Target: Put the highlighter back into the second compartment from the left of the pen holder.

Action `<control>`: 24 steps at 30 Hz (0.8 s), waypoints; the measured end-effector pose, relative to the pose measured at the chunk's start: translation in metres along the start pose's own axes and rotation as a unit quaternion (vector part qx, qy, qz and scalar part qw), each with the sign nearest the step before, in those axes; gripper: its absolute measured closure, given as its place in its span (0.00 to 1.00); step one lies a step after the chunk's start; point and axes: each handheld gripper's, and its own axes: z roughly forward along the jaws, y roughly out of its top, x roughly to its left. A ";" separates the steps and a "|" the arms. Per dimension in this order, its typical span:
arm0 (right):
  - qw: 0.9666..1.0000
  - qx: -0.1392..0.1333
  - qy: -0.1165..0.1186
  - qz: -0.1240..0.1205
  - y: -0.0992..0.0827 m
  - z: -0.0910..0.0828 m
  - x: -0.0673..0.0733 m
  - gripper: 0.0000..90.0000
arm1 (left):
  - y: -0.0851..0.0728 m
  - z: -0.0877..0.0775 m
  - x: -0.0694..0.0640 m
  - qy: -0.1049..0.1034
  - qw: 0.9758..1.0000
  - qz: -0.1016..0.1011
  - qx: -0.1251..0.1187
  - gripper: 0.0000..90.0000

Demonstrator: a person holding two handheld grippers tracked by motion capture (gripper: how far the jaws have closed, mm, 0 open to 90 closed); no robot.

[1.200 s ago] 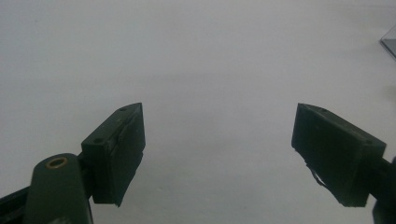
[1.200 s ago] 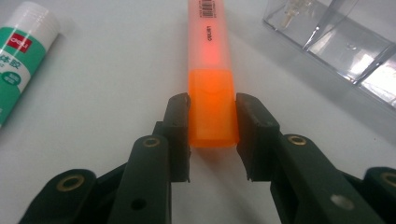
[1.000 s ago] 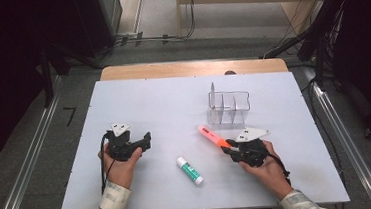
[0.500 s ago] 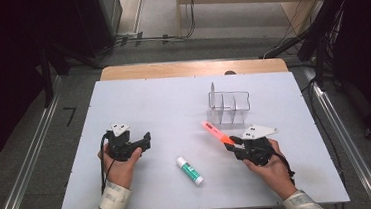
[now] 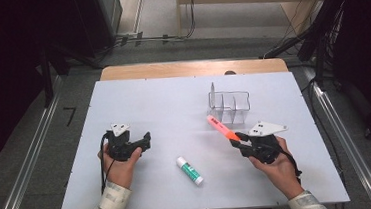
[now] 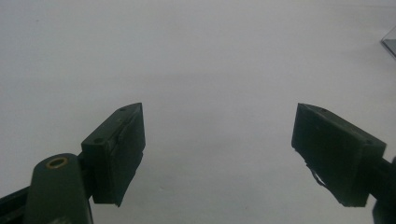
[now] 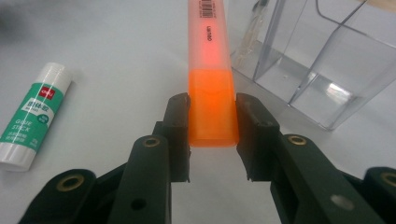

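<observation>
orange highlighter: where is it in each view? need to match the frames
High view: orange highlighter right of centre, held by the right tool.
Left gripper view: not in it.
Right gripper view: centre, rising from the jaws.
Shared landmark: clear organiser, just beyond its tip.

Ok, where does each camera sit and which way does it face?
High view: above the table's near edge, looking forward and down; both forearms, left gripper, right gripper.
Left gripper view: on the left gripper, facing bare white table; open jaws.
Right gripper view: along jaws clamping the orange plastic highlighter.
Shared: highlighter, clear plastic organizer, green-and-white glue stick.
</observation>
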 end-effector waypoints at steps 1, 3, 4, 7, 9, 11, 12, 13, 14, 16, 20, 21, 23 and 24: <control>1.000 -0.001 -0.001 0.001 0.000 -0.001 0.000 0.73 | 0.000 0.000 0.000 0.000 1.000 0.000 0.000 0.20; 1.000 -0.003 -0.002 0.000 0.001 -0.003 -0.001 0.73 | 0.000 0.000 0.000 -0.001 1.000 0.001 0.001 0.20; 1.000 -0.003 -0.004 -0.002 0.002 -0.004 -0.001 0.73 | 0.000 0.000 0.000 -0.001 1.000 0.001 0.001 0.20; 1.000 -0.006 -0.005 -0.002 0.004 -0.007 -0.002 0.73 | 0.000 0.000 0.000 0.000 1.000 0.001 0.001 0.20; 1.000 -0.009 -0.006 -0.001 0.005 -0.009 -0.002 0.73 | 0.000 0.000 0.000 0.000 1.000 0.001 0.001 0.20; 1.000 -0.010 -0.007 -0.003 0.006 -0.011 -0.003 0.73 | 0.000 0.000 0.000 0.000 1.000 0.001 0.001 0.20; 1.000 -0.011 -0.008 -0.003 0.006 -0.012 -0.004 0.73 | 0.000 0.000 0.000 0.000 1.000 0.001 0.002 0.20; 1.000 -0.012 -0.009 -0.003 0.007 -0.013 -0.004 0.73 | 0.000 0.000 0.000 0.000 1.000 0.001 0.001 0.20; 1.000 -0.013 -0.010 -0.003 0.007 -0.014 -0.004 0.73 | 0.000 0.000 0.000 0.000 1.000 0.001 0.002 0.20; 1.000 -0.016 -0.011 -0.001 0.008 -0.016 -0.005 0.73 | 0.000 0.001 0.000 0.000 1.000 0.001 0.002 0.20; 1.000 -0.020 -0.015 0.001 0.009 -0.019 -0.007 0.73 | 0.000 0.000 0.000 0.000 1.000 0.001 0.001 0.20; 1.000 -0.020 -0.017 0.003 0.009 -0.020 -0.008 0.73 | 0.000 0.001 0.000 0.000 1.000 0.001 0.001 0.20; 1.000 -0.021 -0.019 0.006 0.010 -0.021 -0.009 0.73 | 0.000 0.001 0.000 0.000 1.000 0.001 0.002 0.20; 1.000 -0.022 -0.021 0.006 0.010 -0.022 -0.011 0.73 | 0.000 0.001 0.000 0.000 1.000 0.001 0.002 0.20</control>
